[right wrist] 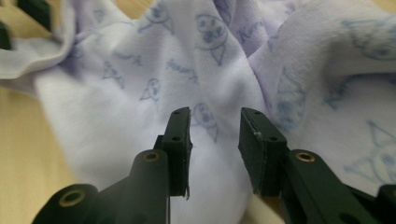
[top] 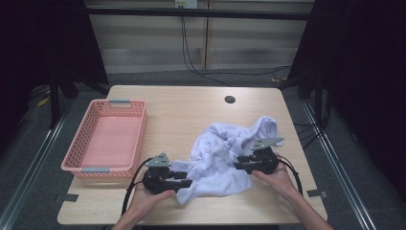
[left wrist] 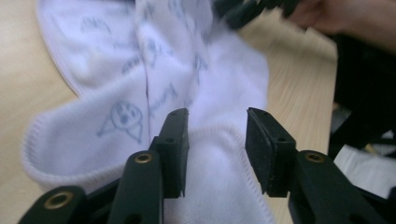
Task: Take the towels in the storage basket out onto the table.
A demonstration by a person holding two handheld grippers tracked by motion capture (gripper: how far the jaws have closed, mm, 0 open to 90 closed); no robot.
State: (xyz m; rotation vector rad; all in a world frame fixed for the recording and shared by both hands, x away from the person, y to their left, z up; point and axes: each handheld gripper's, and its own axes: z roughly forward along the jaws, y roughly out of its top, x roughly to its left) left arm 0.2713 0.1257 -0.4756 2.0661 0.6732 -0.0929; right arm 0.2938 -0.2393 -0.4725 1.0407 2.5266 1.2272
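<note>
One white printed cloth (top: 225, 158) lies crumpled on the wooden table (top: 191, 110), right of centre toward the near edge, loose folds, small blue cartoon faces on it. Both grippers sit at its near side, one at each end.

Left gripper (left wrist: 217, 140): jaws parted, a hemmed edge of the cloth lies in the gap, pads not pressing on it. Right gripper (right wrist: 215, 140): jaws parted too, cloth surface under and between them, no pinch visible.

Step, as I judge it: taking hold of the cloth at two spots, probably to lift, spread or fold it; nothing gripped yet. Next move calls for each gripper to push slightly onto a hem or fold so fabric sits fully between the pads, then close. Left already has a seam lined up; right is over a flat part, may need to bunch fabric first.

Pose in the high view: left hand (top: 153, 191) low at the front-left corner of the cloth, right hand (top: 273, 175) at its right side, both forearms coming from the near edge, grippers pointing inward at the cloth.

Pink basket (top: 76, 158) stands well to the left, apart from the cloth.
</note>
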